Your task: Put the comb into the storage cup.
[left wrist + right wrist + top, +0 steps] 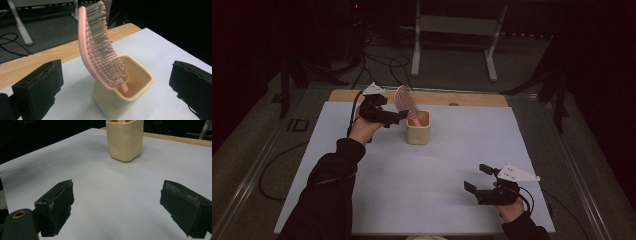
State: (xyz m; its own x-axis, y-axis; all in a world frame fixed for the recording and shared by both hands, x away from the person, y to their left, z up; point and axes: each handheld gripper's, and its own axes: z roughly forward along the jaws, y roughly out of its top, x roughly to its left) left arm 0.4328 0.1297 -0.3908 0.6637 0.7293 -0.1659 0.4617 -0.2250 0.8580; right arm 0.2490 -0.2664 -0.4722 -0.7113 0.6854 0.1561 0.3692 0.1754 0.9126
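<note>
Bench point(377, 200), white sheet over a wooden top, is carrying everything; wood edge is showing at the far side, beyond both sets of fingers.

Square cream cup point(418, 128) is standing upright on the sheet just ahead of the left gripper point(398, 117), well ahead of and across from the right gripper point(476, 178). In the right gripper view the cup point(125, 140) is sitting far out beyond the spread fingers point(56, 203), dimpled wall facing them.

Pink hairbrush point(405, 102) is resting handle-down in the cup, head leaning out over the rim toward the left gripper's side. In the left gripper view the brush point(100, 47) is rising between and beyond the two fingers point(41, 86), bristles facing away from the near finger, handle tip lying at the cup's point(125, 97) inner bottom. It's leaning because the cup is shorter than the brush, so the rim is propping it up.

Left gripper is hovering with fingers spread wide, clear of brush and cup, nothing pinched. Likely lined up with the brush head, either to take it or having let it go; cannot tell which.

Right gripper is idling low over bare sheet near the person's edge, fingers spread, holding nothing, probably parked out of the way.
</note>
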